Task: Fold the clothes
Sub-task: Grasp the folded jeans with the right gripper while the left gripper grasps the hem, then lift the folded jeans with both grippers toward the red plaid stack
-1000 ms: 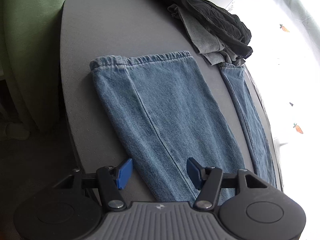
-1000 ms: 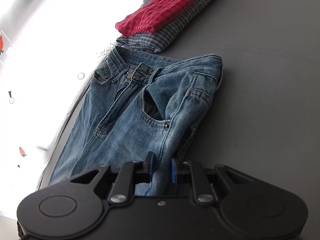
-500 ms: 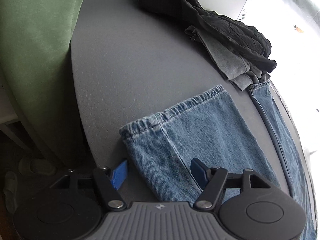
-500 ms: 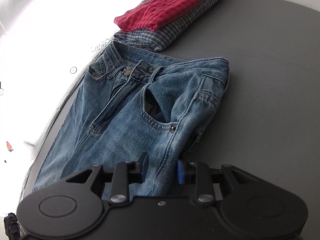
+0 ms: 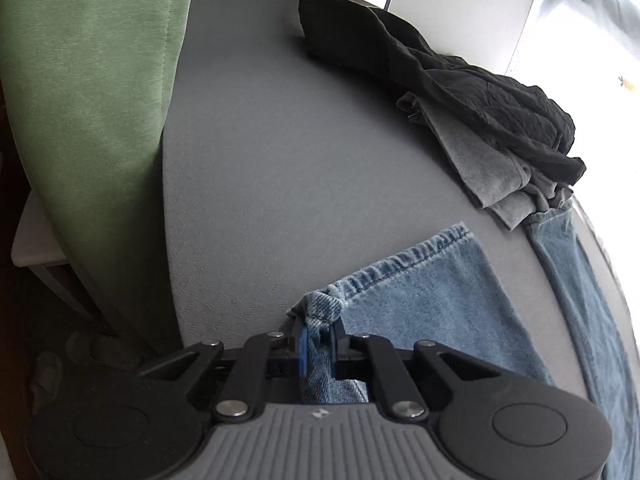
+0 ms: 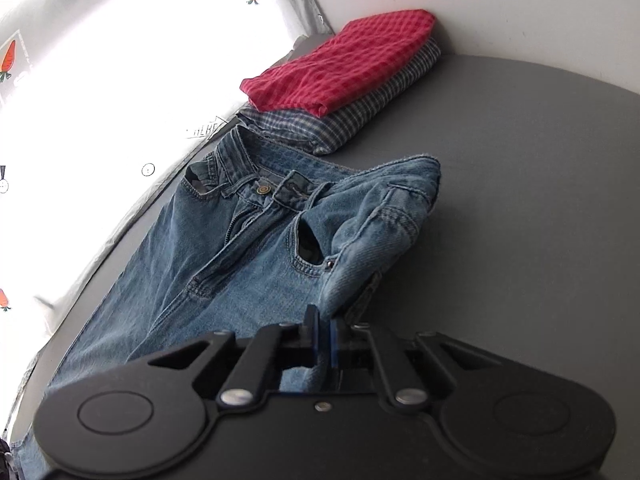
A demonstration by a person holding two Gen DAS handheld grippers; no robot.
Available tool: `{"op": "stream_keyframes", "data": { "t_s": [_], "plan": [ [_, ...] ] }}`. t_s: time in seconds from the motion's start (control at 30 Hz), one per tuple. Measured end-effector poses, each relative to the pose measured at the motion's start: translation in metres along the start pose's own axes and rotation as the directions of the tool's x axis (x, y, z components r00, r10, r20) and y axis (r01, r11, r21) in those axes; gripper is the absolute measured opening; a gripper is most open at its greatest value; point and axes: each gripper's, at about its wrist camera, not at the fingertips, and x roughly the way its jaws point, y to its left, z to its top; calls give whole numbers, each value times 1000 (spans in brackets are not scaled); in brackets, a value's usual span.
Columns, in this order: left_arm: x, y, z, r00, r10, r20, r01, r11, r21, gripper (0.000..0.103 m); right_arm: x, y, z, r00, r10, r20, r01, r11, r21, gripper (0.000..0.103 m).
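Observation:
A pair of blue jeans lies on the grey table. In the left wrist view, the near leg of the jeans (image 5: 432,296) lies flat, and my left gripper (image 5: 320,338) is shut on the corner of its hem, which bunches between the blue pads. The other leg runs along the table's right edge. In the right wrist view the jeans (image 6: 240,256) show waistband, button and front pocket. My right gripper (image 6: 324,334) is shut on the outer side of the jeans below the pocket, and the cloth there is lifted into a ridge.
A rumpled pile of black and grey clothes (image 5: 480,108) sits at the far right in the left wrist view. Green fabric (image 5: 88,92) hangs at the table's left edge. A folded red checked cloth (image 6: 344,60) lies on a folded blue plaid one (image 6: 352,116) beyond the waistband.
My left gripper slid down the leg to its hem and closed on the hem corner. My right gripper loosened half a second ago and has closed again, with the cloth raised.

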Motion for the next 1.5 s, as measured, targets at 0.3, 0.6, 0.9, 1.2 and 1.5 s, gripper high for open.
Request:
{"op": "stream_keyframes", "data": {
  "t_s": [0.3,0.6,0.9,1.2,1.5],
  "plan": [
    [-36,-34,12,993,69,93,-80,989,122,6,-46,-3,-5,995,-93,45,95,994,-48,4],
    [-47,-32,34,998,-3,57,1,1000,26,6,-52,4,4,997,-79,26,79,997,-11,5],
    [-31,-147,72,975,-193,106,186,980,73,6,-25,77,55,992,32,124,-30,999,-19,5],
    [25,-294,103,947,-301,110,282,945,166,5,59,143,106,992,-29,119,32,999,-24,5],
    [166,-433,96,977,-212,-16,210,946,249,6,173,194,138,987,-152,50,155,986,-69,6]
  ]
}}
